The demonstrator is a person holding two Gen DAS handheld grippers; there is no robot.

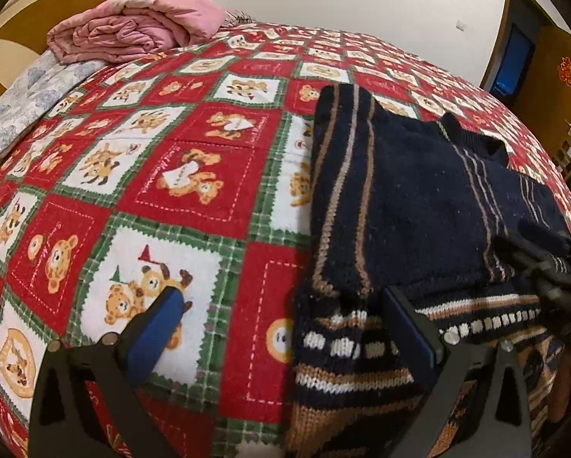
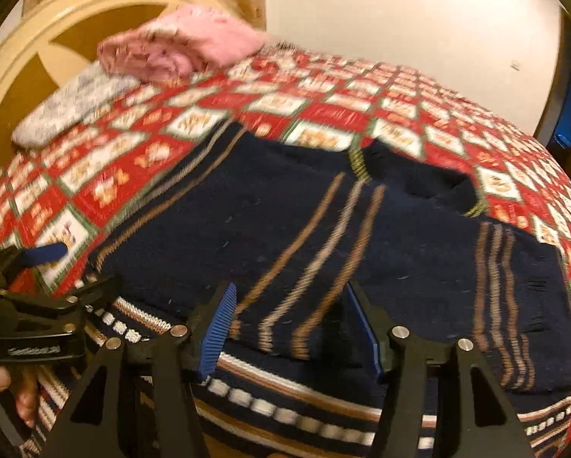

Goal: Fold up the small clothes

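Currently the bed [image 1: 193, 145], under a red bear-print quilt, carries the navy striped sweater [image 2: 285, 229], partly folded with sleeves turned inward. Both claws stand spread, pinching nothing: the left claw [image 1: 285, 324] straddles the sweater's left edge, the right claw [image 2: 289, 328] hangs over the hem band. Seat pads fully on the hem before closing, then lift both corners evenly.

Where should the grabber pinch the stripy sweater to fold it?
Probably the patterned hem of the sweater, coming from the near edge. It lies flat on the bedspread with the hem nearest; the open right gripper already straddles it.
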